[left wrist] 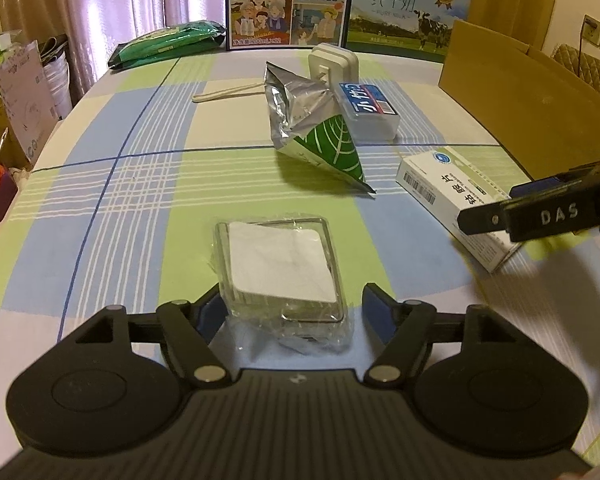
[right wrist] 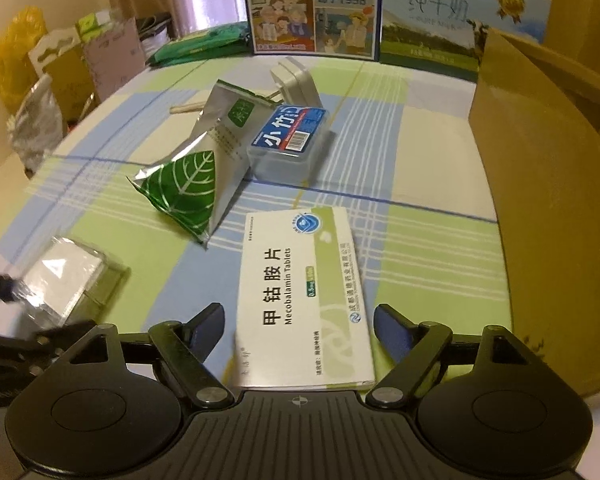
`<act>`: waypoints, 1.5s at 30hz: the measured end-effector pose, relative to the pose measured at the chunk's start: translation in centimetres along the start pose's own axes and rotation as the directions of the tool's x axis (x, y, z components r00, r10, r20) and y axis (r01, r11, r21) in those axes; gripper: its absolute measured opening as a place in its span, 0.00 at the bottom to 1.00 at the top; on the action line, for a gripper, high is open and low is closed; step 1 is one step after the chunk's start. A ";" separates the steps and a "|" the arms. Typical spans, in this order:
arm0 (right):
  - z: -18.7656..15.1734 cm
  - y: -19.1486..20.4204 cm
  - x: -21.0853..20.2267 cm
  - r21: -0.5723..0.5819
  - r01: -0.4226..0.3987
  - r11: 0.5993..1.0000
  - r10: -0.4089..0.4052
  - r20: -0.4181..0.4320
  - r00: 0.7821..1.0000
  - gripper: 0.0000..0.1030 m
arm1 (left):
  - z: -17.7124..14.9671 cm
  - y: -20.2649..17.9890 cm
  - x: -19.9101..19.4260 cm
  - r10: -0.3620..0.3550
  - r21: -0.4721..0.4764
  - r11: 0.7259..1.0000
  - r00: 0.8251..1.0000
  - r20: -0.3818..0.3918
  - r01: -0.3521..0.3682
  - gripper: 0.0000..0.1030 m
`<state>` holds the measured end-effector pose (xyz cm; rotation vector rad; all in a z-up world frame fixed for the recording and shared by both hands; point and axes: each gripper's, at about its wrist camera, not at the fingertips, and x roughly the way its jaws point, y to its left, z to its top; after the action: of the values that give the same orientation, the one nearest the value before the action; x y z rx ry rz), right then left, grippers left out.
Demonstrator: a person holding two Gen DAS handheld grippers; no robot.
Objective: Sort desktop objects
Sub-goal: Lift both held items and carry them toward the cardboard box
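A clear-wrapped white square pad in a metal frame (left wrist: 278, 264) lies on the checked tablecloth (left wrist: 140, 200). My left gripper (left wrist: 296, 308) stands open around its near end. In the right wrist view the same pad (right wrist: 64, 276) sits at the left edge. A white medicine box (right wrist: 300, 300) lies flat between the open fingers of my right gripper (right wrist: 300, 324). The left wrist view shows that box (left wrist: 452, 188) with a right gripper finger (left wrist: 484, 220) over it. A green-leaf foil bag (left wrist: 316, 128) (right wrist: 204, 176) stands mid-table.
Behind the bag are a blue-labelled clear box (right wrist: 288, 140), a white plug adapter (right wrist: 296, 80) and a wooden stick (right wrist: 188, 107). An open cardboard box (right wrist: 540, 200) fills the right side. Milk cartons (left wrist: 288, 0) and a green packet (left wrist: 168, 42) line the far edge.
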<state>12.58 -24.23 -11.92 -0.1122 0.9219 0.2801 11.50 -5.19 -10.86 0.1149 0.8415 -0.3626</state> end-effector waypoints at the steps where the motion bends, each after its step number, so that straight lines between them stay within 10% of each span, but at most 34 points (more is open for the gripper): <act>1: 0.0 0.1 0.1 -0.015 0.010 1.000 -0.010 0.002 1.000 0.81 | 0.0 0.0 0.0 0.002 0.000 1.000 1.000 0.002 -0.002 0.68; 11: 0.3 0.6 1.1 -0.050 0.017 0.999 -0.017 -0.011 1.000 0.81 | 0.5 -0.6 1.1 0.057 0.049 0.997 0.998 0.014 -0.058 0.68; 18: 0.5 0.5 1.1 -0.054 0.011 0.998 -0.011 -0.004 1.000 0.81 | 0.6 -0.8 1.4 0.061 0.069 0.996 0.998 0.003 -0.061 0.47; 45: 1.6 0.1 -0.4 -0.002 0.005 1.000 -0.005 0.078 0.997 0.66 | 1.3 -1.1 -0.9 -0.054 0.017 0.998 0.996 0.071 0.053 0.46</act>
<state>13.60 -23.86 -10.65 -0.1044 0.8436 0.2788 11.46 -6.30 -9.32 0.0927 0.7727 -0.4209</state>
